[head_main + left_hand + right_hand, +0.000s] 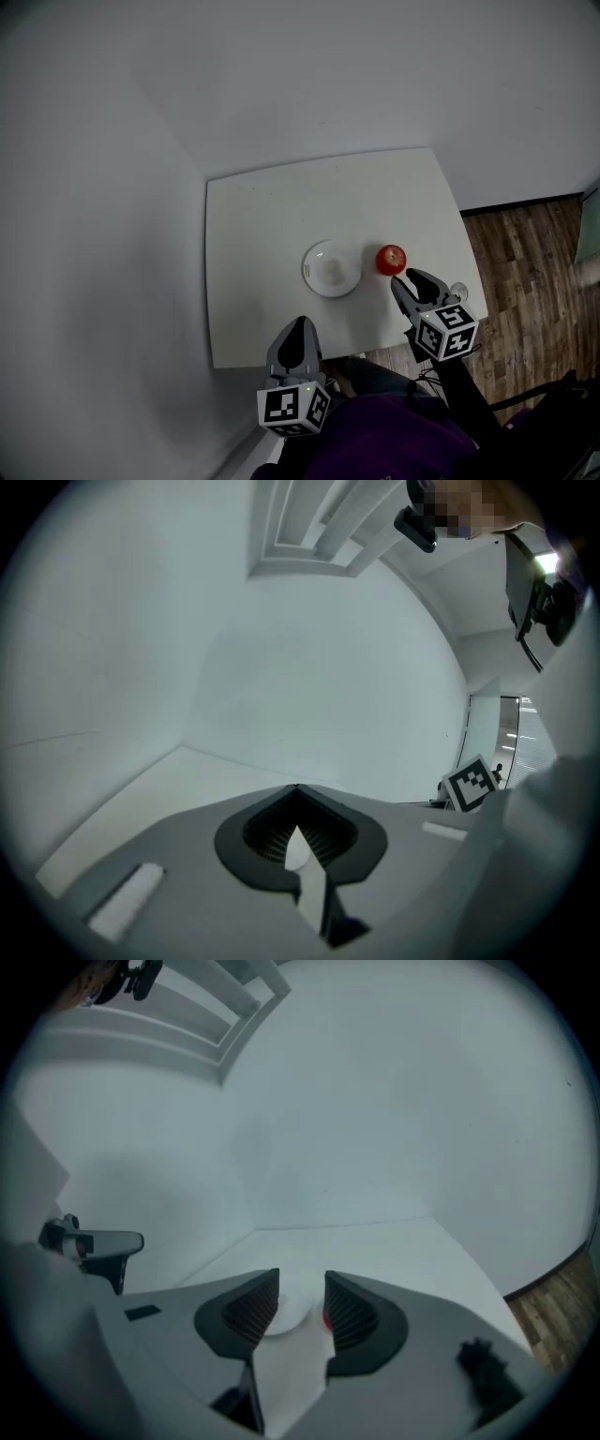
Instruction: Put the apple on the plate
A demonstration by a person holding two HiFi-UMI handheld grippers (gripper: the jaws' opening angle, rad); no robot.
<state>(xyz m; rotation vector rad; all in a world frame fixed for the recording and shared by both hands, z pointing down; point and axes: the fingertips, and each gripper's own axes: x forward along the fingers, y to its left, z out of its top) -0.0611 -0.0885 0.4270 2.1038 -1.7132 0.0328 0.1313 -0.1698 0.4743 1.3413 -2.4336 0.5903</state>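
A red apple (391,259) rests on the white table (262,216), just right of a white plate (332,269) that holds nothing. My right gripper (411,277) hovers close to the apple on its near side, open, with nothing between its jaws. In the right gripper view (301,1281) a sliver of the apple (326,1319) shows past the right jaw and the plate (281,1316) shows in the gap. My left gripper (299,324) sits near the table's front edge, below the plate, with its jaws shut and empty (298,789).
The table stands in a corner of pale walls. Wooden floor (534,272) lies to its right. A small pale object (458,292) sits by the table's right edge. The other gripper's marker cube (469,785) shows in the left gripper view.
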